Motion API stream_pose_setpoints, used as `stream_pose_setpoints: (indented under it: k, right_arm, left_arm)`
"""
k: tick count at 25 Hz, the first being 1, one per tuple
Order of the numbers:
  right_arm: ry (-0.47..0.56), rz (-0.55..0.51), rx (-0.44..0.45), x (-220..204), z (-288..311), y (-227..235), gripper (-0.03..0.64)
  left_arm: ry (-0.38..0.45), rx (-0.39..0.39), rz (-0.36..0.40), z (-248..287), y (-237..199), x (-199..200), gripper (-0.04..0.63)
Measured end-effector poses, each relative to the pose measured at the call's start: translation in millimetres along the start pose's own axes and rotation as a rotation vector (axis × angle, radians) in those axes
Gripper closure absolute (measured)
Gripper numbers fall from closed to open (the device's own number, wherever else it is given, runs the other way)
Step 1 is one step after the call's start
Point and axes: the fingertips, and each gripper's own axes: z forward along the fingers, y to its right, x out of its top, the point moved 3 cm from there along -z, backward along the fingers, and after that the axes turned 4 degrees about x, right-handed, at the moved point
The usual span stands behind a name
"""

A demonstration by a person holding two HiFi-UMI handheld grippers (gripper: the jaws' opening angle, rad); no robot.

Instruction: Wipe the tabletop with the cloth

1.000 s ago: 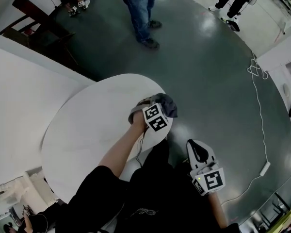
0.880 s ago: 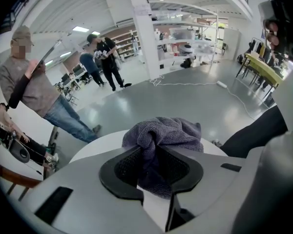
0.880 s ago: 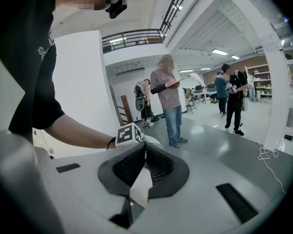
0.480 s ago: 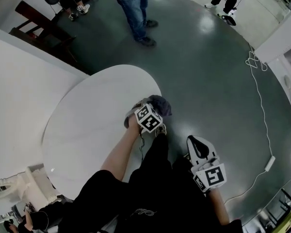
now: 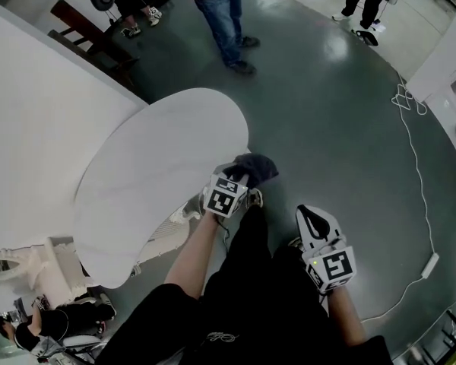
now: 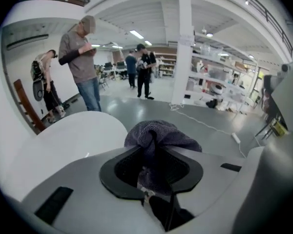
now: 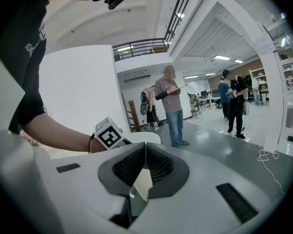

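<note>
The white oval tabletop (image 5: 156, 169) lies at centre left in the head view. My left gripper (image 5: 243, 176) is shut on a bunched dark grey cloth (image 5: 254, 166), which hangs just past the table's right edge, over the floor. In the left gripper view the cloth (image 6: 158, 133) bulges out between the black pads, with the tabletop (image 6: 73, 135) to the left beyond it. My right gripper (image 5: 311, 217) is low at the right, over the floor and away from the table. Its jaws (image 7: 144, 152) are shut with nothing between them.
A person in jeans (image 5: 226, 21) stands on the grey floor beyond the table. A dark wooden chair (image 5: 87, 33) stands at the back left by a white partition (image 5: 30, 120). A white cable (image 5: 415, 173) runs along the floor at the right. More people stand farther off.
The left gripper has carried the cloth off the table's right edge and rolled its wrist. The table now sits further left in the head view. The right gripper stays shut beside my body.
</note>
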Motion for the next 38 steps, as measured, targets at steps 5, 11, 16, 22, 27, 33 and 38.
stream_pose_setpoints:
  k: [5, 11, 16, 22, 27, 33, 38]
  right_arm:
    - [0.006, -0.054, 0.012, -3.0, -15.3, 2.5, 0.603]
    - [0.026, -0.086, 0.071, 4.4, -7.9, -28.2, 0.603]
    - [0.021, -0.135, 0.114, 7.9, -7.1, -59.6, 0.603]
    - [0.058, -0.236, 0.138, 16.6, -14.1, -124.6, 0.604]
    - [0.112, -0.298, 0.12, 29.1, -32.3, -166.2, 0.609]
    - [0.087, -0.291, 0.136, 40.1, -50.6, -168.0, 0.609]
    - [0.121, -0.324, 0.178, 57.4, -52.1, -167.0, 0.609]
  left_arm:
    - [0.163, 0.076, -0.118, -64.7, 38.9, 12.6, 0.492]
    - [0.351, 0.164, -0.205, -148.8, 60.4, 11.5, 0.491]
    - [0.422, 0.196, -0.207, -200.7, 68.1, -13.9, 0.491]
    - [0.494, 0.214, -0.24, -261.4, 54.6, -52.0, 0.491]
    - [0.607, 0.247, -0.269, -301.4, 67.3, -65.9, 0.491]
    - [0.655, 0.315, -0.303, -321.1, 85.1, -66.7, 0.491]
    - [0.683, 0.348, -0.248, -331.3, 91.4, -51.2, 0.491]
